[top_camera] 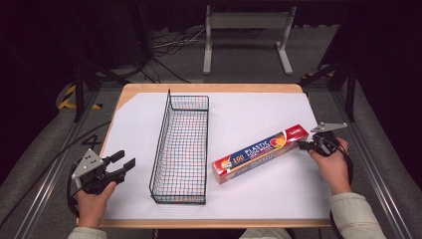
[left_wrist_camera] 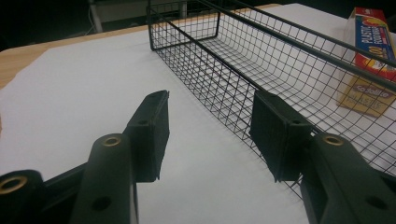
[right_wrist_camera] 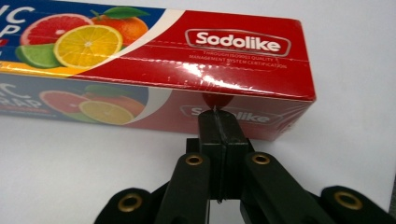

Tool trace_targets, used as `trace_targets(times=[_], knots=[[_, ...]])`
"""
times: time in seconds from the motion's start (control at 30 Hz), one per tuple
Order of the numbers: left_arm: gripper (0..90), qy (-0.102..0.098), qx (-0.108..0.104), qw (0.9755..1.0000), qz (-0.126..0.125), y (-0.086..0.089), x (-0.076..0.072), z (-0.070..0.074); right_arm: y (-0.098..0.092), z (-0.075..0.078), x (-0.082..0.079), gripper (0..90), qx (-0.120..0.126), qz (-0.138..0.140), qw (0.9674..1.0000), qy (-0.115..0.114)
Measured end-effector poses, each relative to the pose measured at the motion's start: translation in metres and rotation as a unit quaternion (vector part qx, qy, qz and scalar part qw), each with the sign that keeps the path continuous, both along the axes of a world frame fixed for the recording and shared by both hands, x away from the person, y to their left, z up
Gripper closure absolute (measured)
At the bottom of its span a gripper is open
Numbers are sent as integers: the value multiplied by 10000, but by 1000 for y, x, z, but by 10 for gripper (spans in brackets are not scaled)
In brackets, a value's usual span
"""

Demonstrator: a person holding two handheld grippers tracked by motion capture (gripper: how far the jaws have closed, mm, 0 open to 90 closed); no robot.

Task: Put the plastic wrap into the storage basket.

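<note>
Centrally on the white-covered table (top_camera: 249, 199) stands an empty black wire basket (top_camera: 181, 149), running from near edge toward far edge. Just right of it lies a Sodolike plastic wrap box (top_camera: 261, 152), angled toward the right edge. The right gripper (top_camera: 304, 144), jaws pressed together, touches the box's red end. The left gripper (top_camera: 125, 165) hovers near the left edge, jaws wide apart.

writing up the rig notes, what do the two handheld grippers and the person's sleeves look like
Both grippers are black, each with two flat jaws on hinged links with brass-coloured rivets. The left gripper and the right gripper each carry a grey three-cornered plate with small holes on top. The jaw pads look finely ribbed. A dark cable trails from the left one off the table edge. The person wears light, cream-coloured sleeves.
</note>
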State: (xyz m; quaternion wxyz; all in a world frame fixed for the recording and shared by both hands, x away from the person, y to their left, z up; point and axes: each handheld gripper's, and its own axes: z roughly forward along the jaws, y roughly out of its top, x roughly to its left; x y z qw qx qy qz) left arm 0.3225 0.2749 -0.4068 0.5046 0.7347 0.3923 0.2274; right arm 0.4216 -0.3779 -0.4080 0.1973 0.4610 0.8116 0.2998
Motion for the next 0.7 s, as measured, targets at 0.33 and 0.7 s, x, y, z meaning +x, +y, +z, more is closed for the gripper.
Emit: trace_targets(times=[0.33, 0.7], knots=[[475, 10, 25, 10000, 49, 2, -2, -1, 13, 1, 34, 900, -162, -29, 9999, 20], [475, 38, -6, 10000, 64, 4, -3, -2, 25, 7, 41, 900, -162, -74, 9998, 51]])
